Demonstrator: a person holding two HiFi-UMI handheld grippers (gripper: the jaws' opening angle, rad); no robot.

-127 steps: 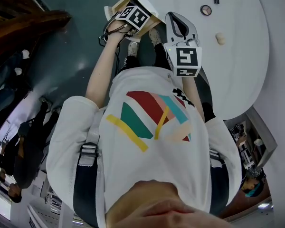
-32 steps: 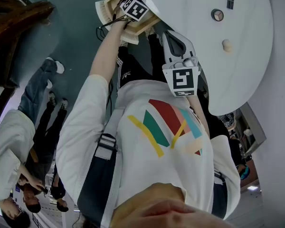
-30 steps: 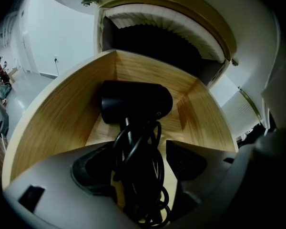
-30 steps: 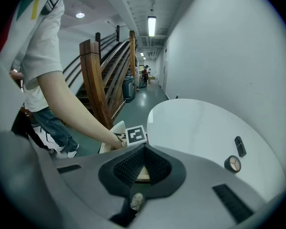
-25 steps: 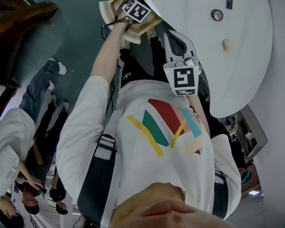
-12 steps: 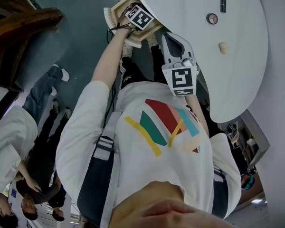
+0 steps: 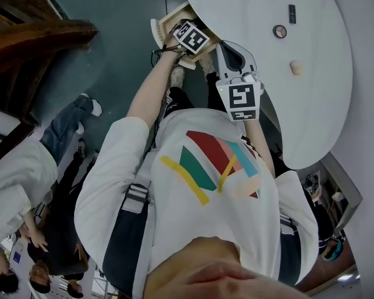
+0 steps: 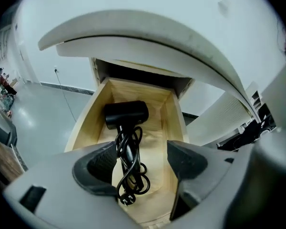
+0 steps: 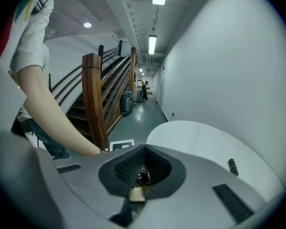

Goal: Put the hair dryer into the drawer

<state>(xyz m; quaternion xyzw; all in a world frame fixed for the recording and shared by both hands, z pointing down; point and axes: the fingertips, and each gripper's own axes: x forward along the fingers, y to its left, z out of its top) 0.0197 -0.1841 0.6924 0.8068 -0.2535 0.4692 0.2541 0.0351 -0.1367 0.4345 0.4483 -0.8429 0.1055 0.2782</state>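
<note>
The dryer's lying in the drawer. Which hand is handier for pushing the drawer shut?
Probably the left. The left gripper hangs open right at the open drawer, with the hair dryer just beyond its jaws. The right gripper is shut and is held farther back.

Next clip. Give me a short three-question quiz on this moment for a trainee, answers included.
1. True or false: the hair dryer lies inside the open drawer.
2. The left gripper has its jaws: A) apart, holding nothing; B) shut on the cord; C) shut on the drawer front.
3. Fill in: the right gripper has its jaws ____.
Key: 1 true; 2 A; 3 together.
</note>
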